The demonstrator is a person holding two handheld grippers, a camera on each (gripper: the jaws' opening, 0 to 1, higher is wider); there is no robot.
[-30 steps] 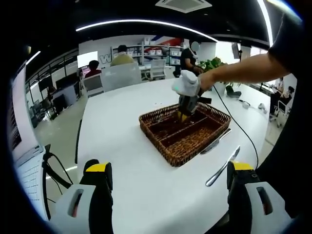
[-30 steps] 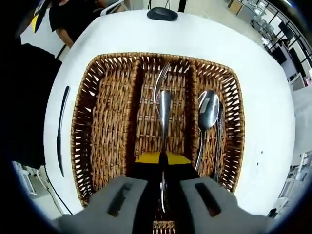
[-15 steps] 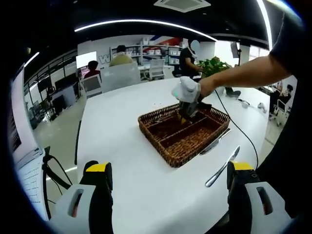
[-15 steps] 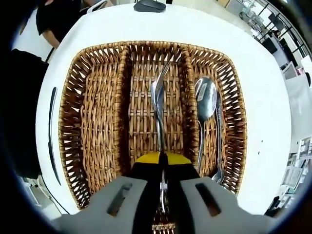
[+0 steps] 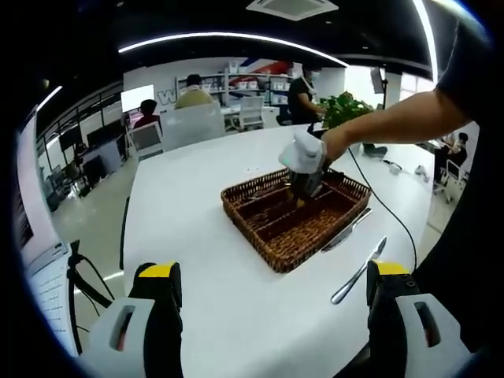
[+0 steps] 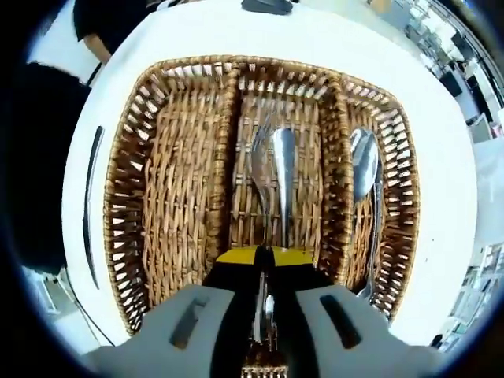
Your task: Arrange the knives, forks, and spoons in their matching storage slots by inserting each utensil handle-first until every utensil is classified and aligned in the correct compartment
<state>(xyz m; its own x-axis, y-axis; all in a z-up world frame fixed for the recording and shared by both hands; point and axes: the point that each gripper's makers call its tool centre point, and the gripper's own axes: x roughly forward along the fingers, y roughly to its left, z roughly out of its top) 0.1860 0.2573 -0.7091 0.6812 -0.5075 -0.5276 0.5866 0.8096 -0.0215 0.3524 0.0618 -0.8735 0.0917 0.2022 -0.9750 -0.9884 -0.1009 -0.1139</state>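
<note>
A brown wicker basket (image 5: 276, 236) with three long slots sits on the white table (image 5: 205, 260). My right gripper (image 5: 305, 164), held by a person's hand, hangs over its far end. It is shut (image 6: 264, 253) on a fork (image 6: 282, 169) whose handle points into the middle slot (image 6: 303, 102), beside another fork (image 6: 264, 146) lying there. Spoons (image 6: 364, 169) lie in the right slot; the left slot (image 6: 185, 181) is bare. Two knives (image 5: 346, 230) (image 5: 358, 272) rest on the table beside the basket. My left gripper (image 5: 274, 272) stands open and empty near the table's front edge.
One knife (image 6: 90, 205) lies on the table left of the basket (image 6: 126, 181) in the right gripper view. A dark mouse (image 6: 268, 6) sits beyond the basket. A black cable (image 5: 386, 209) runs across the table on the right. Chairs and people are far behind.
My right gripper has shifted slightly over the basket, and the held fork's handle now lies further along the middle slot beside the other fork. The left gripper has stayed put.
</note>
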